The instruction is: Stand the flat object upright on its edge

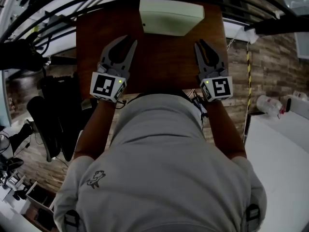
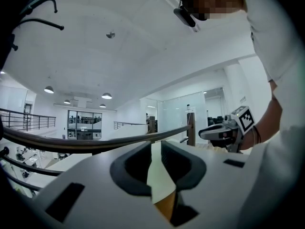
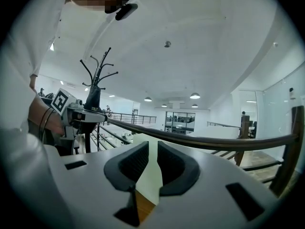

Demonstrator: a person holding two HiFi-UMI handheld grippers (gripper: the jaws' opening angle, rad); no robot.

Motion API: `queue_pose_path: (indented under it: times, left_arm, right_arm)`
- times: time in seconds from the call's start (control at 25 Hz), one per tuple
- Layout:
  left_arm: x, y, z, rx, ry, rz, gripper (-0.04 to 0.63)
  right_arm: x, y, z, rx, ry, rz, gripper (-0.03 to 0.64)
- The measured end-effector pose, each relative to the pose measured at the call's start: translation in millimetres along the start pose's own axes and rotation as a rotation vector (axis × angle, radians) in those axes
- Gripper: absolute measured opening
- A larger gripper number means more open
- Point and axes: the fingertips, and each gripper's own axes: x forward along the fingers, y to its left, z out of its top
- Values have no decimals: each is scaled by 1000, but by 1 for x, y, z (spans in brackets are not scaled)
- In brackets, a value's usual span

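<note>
The left claw [image 2: 156,149] hides all but a strip of the flat object [image 2: 158,178].

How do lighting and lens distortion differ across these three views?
Head view: dim, underexposed, though the pale box and brown table are readable; edges bow. Left gripper view and right gripper view: bright, evenly lit, the railing bent by the lens.

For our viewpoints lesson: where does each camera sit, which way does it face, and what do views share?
Head view: on the person's head, facing steeply down at table, pale box, torso, left gripper, right gripper.
Left gripper view: on that gripper, level along its jaws; sleeve and right gripper at right.
Right gripper view: mirrored; left gripper at left.
All share the box.
</note>
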Motion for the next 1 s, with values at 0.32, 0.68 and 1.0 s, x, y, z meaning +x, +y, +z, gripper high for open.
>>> queue_pose_path:
  times: [0.32,0.68,1.0]
  left_arm:
    - [-24,-29,24,-13,-8,-91,14]
    - [-45,-41,34,-82,-19,-114,14]
    - [-45,-72,38,-92,-13,-22,14]
  right_arm:
    - [-14,33,23,41,-12,105,34]
    - [-22,50,28,0,19,154,32]
    - [-46,32,35,-38,13,257,32]
